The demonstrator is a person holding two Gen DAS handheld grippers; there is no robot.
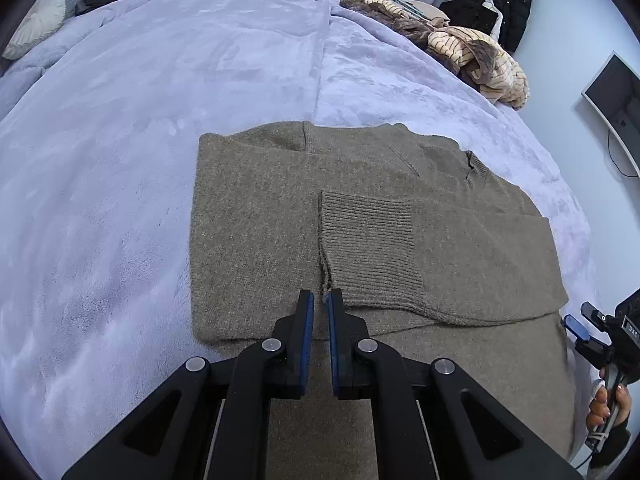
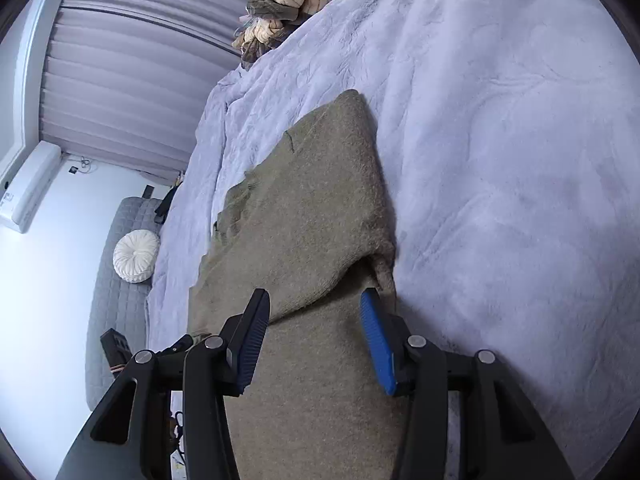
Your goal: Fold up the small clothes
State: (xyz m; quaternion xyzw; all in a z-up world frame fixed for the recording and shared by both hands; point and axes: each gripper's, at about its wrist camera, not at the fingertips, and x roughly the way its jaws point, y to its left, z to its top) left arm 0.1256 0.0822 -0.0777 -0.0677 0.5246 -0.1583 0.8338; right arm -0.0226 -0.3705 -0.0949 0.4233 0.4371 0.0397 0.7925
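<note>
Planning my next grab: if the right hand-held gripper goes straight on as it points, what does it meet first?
Most likely the brown sweater lying on the lilac blanket: its folded edge sits just ahead of the open right hand-held gripper. Depth is unclear.

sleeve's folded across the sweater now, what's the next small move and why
Probably open the left gripper, which is shut right at the ribbed cuff. The cuff already lies flat across the brown sweater, and the right gripper is open, holding nothing.
</note>
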